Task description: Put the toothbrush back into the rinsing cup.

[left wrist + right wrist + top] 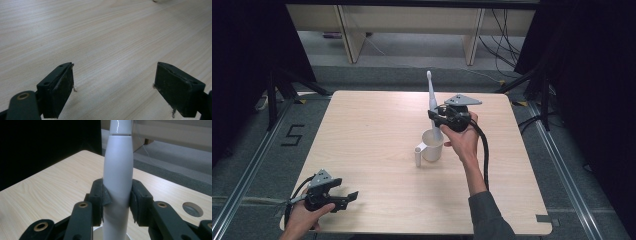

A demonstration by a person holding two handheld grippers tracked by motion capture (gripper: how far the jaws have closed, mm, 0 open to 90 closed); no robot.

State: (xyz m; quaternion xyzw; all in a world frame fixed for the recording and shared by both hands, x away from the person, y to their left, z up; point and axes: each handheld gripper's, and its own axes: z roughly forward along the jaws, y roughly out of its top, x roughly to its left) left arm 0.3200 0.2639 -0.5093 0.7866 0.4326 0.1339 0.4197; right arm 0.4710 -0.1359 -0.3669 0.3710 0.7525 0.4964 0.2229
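A white electric toothbrush [432,102] stands upright with its lower end inside a white cup [432,145] near the table's middle. My right gripper [435,118] is shut on the toothbrush's handle [117,185], just above the cup; both black pads press its sides. The brush head points up and away. My left gripper [349,199] rests low at the table's front left corner, open, with nothing between its jaws [113,87]. A small white cap or tube [417,155] stands just left of the cup.
The light wooden table [372,135] has a round cable hole [192,209] near its far right. Beyond the far edge are desk legs and cables on a grey floor. Black curtains flank both sides.
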